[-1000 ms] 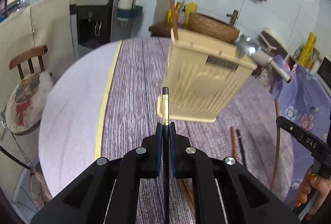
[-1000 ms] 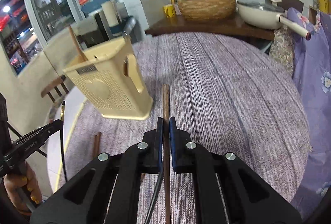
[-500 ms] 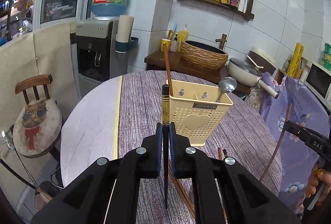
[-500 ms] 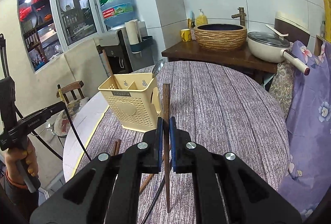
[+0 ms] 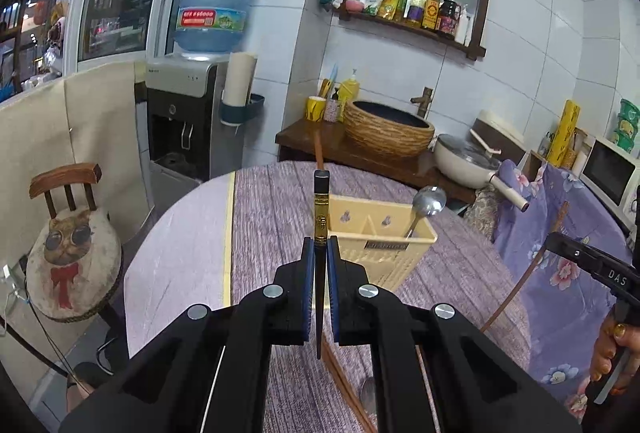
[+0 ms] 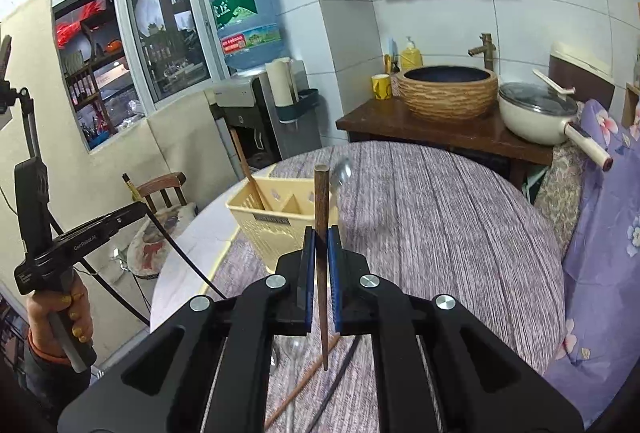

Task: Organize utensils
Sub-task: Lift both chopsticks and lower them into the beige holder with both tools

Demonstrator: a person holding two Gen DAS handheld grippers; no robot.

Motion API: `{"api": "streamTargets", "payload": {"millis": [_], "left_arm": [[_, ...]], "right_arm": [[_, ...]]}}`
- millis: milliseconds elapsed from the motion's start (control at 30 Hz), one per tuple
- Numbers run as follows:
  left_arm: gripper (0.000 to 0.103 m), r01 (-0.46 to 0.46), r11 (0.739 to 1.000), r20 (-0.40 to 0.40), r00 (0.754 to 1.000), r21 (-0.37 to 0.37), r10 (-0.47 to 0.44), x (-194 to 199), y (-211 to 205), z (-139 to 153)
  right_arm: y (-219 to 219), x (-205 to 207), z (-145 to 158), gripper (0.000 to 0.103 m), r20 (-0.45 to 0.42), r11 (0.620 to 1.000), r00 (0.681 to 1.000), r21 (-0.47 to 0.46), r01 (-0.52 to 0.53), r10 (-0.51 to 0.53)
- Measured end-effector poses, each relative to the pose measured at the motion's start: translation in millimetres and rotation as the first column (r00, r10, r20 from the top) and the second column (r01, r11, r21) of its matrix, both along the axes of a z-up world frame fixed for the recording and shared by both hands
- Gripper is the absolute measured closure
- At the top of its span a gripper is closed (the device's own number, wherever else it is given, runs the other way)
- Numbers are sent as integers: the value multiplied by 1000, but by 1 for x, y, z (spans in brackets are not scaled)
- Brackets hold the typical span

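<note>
My left gripper (image 5: 321,253) is shut on a black chopstick (image 5: 321,209) with a gold band, held upright above the table. My right gripper (image 6: 321,245) is shut on a brown wooden chopstick (image 6: 321,201), also upright. A cream plastic utensil holder (image 5: 380,245) stands on the round table beyond both grippers; it also shows in the right wrist view (image 6: 280,217). A metal spoon (image 5: 429,201) and a brown chopstick (image 6: 245,169) stand in it. More chopsticks (image 6: 300,389) lie on the table below the grippers.
The round table (image 6: 440,217) has a purple striped cloth. A chair with a cat cushion (image 5: 72,249) stands left of it. A water dispenser (image 5: 188,121), a wooden counter with a woven basin (image 5: 388,129) and a white pan (image 5: 464,161) stand behind.
Both grippers have risen and drawn back from the holder, each still holding its chopstick; the holder now looks smaller and farther below.
</note>
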State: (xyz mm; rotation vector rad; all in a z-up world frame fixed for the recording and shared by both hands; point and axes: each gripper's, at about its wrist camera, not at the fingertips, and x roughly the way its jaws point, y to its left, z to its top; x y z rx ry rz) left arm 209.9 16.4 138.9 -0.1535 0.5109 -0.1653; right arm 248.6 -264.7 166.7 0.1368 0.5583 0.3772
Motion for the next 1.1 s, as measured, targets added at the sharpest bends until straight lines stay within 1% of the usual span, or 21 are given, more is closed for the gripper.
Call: {"api": "streamTargets", "payload": {"millis": [67, 167, 300, 400, 500, 600, 667, 733, 867, 967, 1033, 1100], "left_arm": [[96, 7, 1000, 27, 1000, 0, -8, 3, -2, 19], [96, 16, 1000, 63, 998, -22, -15, 12, -5, 52], [96, -18, 999, 146, 989, -33, 23, 24, -8, 93], [96, -41, 998, 170, 984, -57, 50, 43, -13, 110], [96, -64, 996, 176, 982, -65, 74, 63, -18, 109], [96, -95, 994, 160, 982, -62, 104, 82, -22, 94], [96, -103, 993, 131, 985, -60, 110, 93, -24, 76], [96, -109, 992, 108, 988, -56, 114, 98, -25, 60], [96, -95, 995, 38, 995, -37, 96, 104, -30, 21], [96, -86, 996, -2, 996, -30, 86, 105, -31, 1], [96, -79, 996, -20, 997, -34, 78, 106, -31, -7], [96, -74, 997, -29, 997, -23, 73, 105, -34, -13]], "right_arm": [[5, 5, 19, 96, 25, 1000, 1000, 7, -8, 8], [15, 13, 52, 96, 82, 1000, 997, 9, -1, 0], [27, 28, 96, 96, 157, 1000, 987, 19, 24, -27], [35, 45, 119, 96, 190, 998, 980, 39, 58, -64], [44, 63, 125, 96, 202, 995, 975, 44, 86, -93], [52, 78, 113, 96, 199, 992, 972, 39, 116, -122], [56, 88, 98, 96, 178, 992, 976, 26, 125, -127], [59, 100, 76, 96, 140, 991, 981, 24, 130, -132], [65, 112, 43, 96, 88, 992, 988, 15, 126, -127], [67, 118, 19, 96, 49, 993, 992, 3, 118, -119], [65, 121, 9, 96, 26, 993, 993, 7, 117, -117], [64, 124, 1, 96, 5, 993, 993, 11, 116, -116]]}}
